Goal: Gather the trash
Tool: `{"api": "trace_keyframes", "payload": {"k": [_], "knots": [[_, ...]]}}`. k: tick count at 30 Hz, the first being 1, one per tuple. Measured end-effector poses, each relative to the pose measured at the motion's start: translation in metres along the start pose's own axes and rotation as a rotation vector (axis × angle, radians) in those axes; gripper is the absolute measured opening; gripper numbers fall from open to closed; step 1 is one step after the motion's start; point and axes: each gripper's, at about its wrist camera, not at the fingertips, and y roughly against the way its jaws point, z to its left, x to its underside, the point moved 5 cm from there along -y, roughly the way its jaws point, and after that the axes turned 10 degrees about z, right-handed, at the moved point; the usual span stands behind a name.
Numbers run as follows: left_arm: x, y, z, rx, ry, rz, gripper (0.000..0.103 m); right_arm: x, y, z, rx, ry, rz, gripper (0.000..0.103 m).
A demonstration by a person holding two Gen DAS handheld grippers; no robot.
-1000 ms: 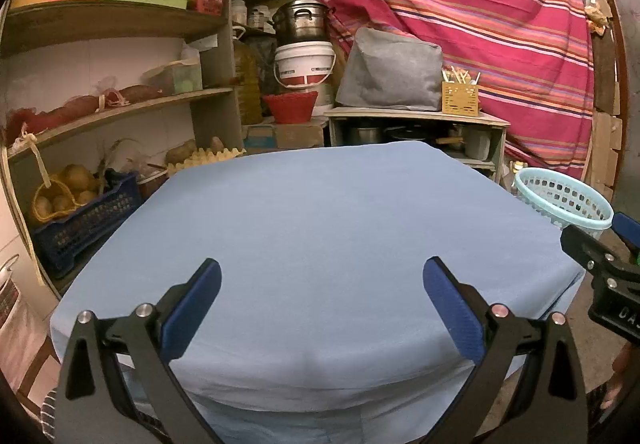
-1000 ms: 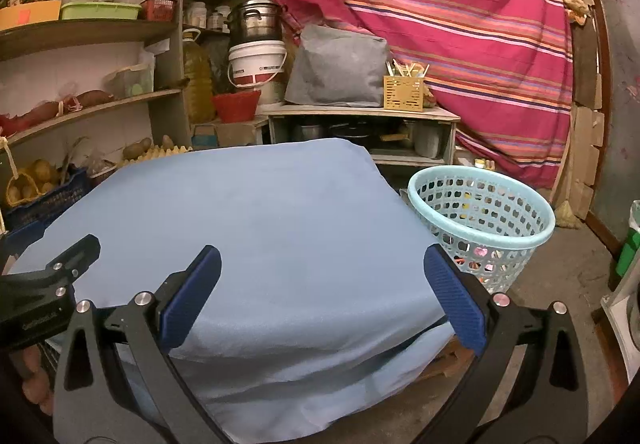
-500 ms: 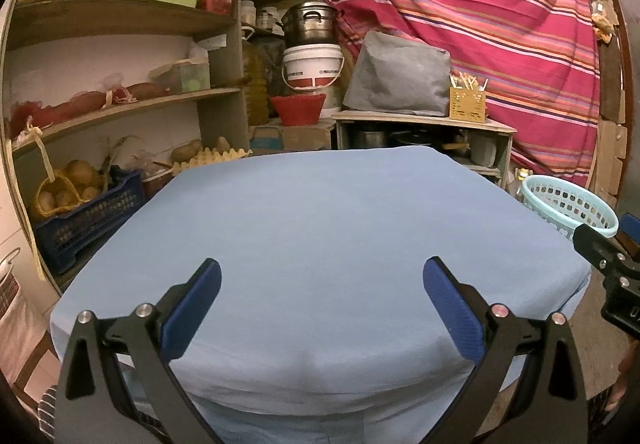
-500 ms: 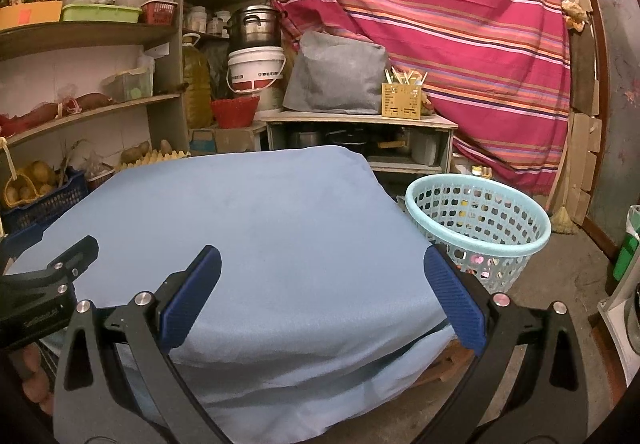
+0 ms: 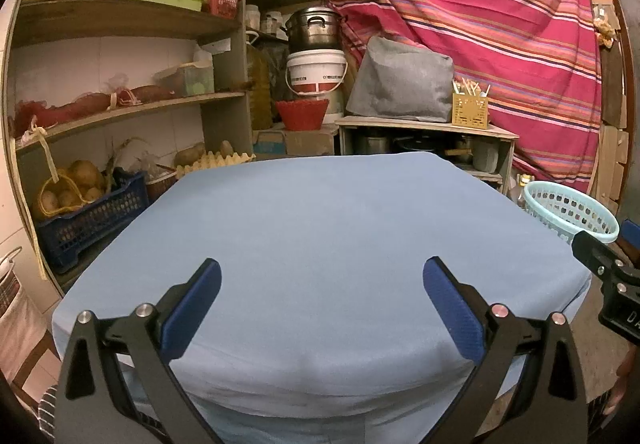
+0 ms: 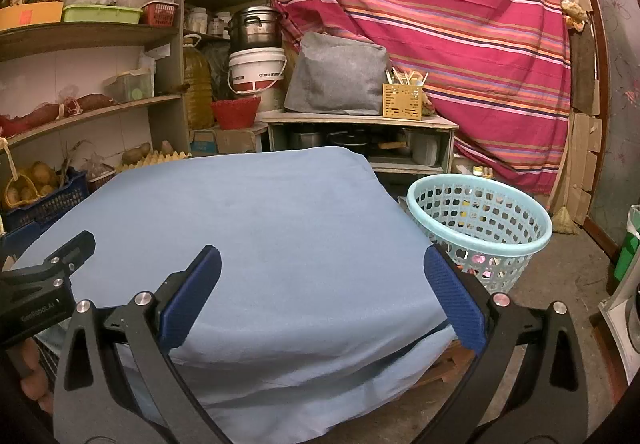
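Observation:
A light blue cloth covers the table (image 5: 320, 228) (image 6: 248, 211); I see no trash lying on it. A pale turquoise perforated basket (image 6: 480, 219) (image 5: 568, 209) stands on the floor off the table's right side, with small colourful bits showing through its holes. My left gripper (image 5: 320, 284) hangs open over the table's near edge, nothing between its blue pads. My right gripper (image 6: 320, 276) is open too, over the table's near right corner, empty. Each gripper shows at the edge of the other's view.
Wooden shelves (image 5: 120, 107) with produce, a blue crate (image 5: 92, 215) and egg trays line the left. A low cabinet (image 6: 360, 139) with pots, a white bucket and a grey bag stands behind the table. A striped red curtain (image 6: 440, 23) hangs at the back. Bare floor lies right of the basket.
Both views have pulled back a little from the table; the basket looks smaller and farther. Both grippers stay open and empty.

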Motion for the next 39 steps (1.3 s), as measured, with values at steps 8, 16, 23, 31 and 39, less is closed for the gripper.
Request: {"api": "trace_keyframes", "payload": {"k": [8, 16, 23, 31, 39], "knots": [[0.0004, -0.0005, 0.0016, 0.001, -0.001, 0.000, 0.099, -0.0004, -0.0002, 0.0007, 0.001, 0.000, -0.001, 0.099], [-0.0008, -0.0007, 0.0039, 0.003, -0.001, 0.001, 0.099, -0.0001, -0.0002, 0.0012, 0.003, 0.002, -0.002, 0.099], [-0.0005, -0.0014, 0.0057, 0.004, -0.002, 0.001, 0.099, -0.0001, -0.0006, 0.0020, 0.004, 0.002, -0.003, 0.099], [-0.0001, -0.0019, 0.0076, 0.005, -0.004, 0.000, 0.099, -0.0004, -0.0004, 0.0034, 0.003, 0.005, -0.002, 0.099], [0.0001, -0.0018, 0.0073, 0.004, -0.006, -0.001, 0.099, -0.0012, -0.0006, 0.0050, 0.003, 0.005, -0.006, 0.099]]}}
